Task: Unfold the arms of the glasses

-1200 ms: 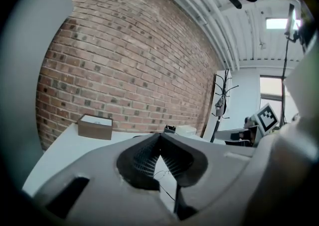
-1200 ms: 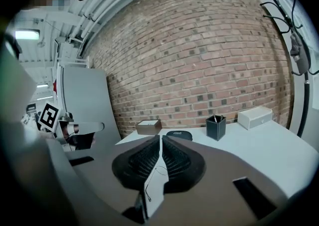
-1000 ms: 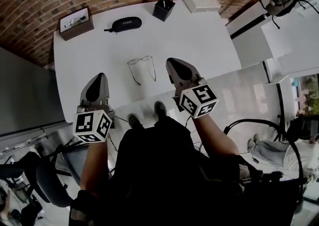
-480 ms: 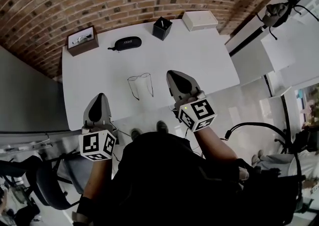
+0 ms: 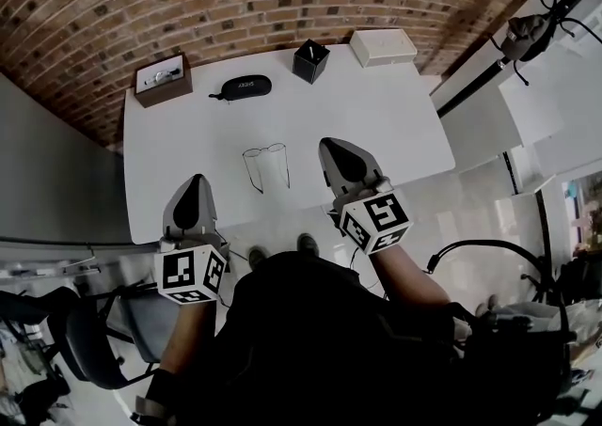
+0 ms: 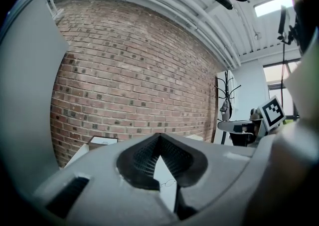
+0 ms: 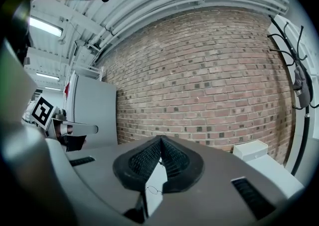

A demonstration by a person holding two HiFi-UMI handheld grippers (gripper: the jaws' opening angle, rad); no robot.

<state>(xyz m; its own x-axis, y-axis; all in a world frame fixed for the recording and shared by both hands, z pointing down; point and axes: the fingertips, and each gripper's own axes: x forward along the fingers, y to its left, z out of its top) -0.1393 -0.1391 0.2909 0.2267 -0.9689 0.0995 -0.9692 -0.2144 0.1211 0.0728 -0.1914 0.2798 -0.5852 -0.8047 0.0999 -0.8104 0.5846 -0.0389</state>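
Overhead, we see the glasses (image 5: 266, 163) on the white table (image 5: 395, 123), arms swung out toward us. Beyond the glasses sit a shut black case (image 5: 246, 86), a brown box (image 5: 164, 79) holding something pale, a black cup (image 5: 309, 59) and a closed white box (image 5: 383, 46). Our left gripper (image 5: 193, 180) and right gripper (image 5: 326, 144) flank the glasses, clear of them. The left gripper view shows its jaws pressed together, empty. The right gripper view shows the same.

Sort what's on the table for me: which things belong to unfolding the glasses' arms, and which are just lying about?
Job in hand:
glasses
left gripper, jaws shut, empty
right gripper, jaws shut, empty

Lying about:
black glasses case
black square cup
white box
brown box
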